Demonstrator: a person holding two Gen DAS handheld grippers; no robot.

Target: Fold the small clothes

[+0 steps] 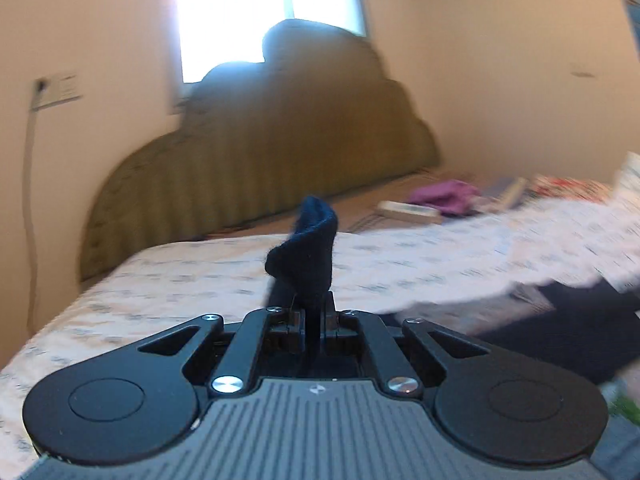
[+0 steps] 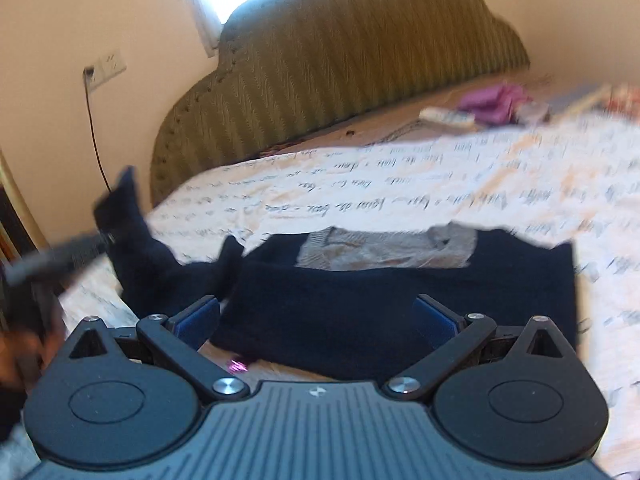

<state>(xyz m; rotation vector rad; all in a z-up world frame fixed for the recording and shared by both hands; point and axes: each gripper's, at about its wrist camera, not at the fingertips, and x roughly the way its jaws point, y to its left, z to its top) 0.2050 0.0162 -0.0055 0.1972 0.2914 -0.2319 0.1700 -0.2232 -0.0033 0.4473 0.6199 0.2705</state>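
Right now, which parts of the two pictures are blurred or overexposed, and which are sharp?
Left wrist view: the window is blown out white, the bed sheet at right is motion-smeared, and the dark sleeve in the fingers is fairly sharp. Right wrist view: the left gripper is smeared; the navy sweater is soft.

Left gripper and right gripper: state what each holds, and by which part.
The left gripper is shut on the navy sweater's sleeve, near its end. The right gripper is open and holds nothing.
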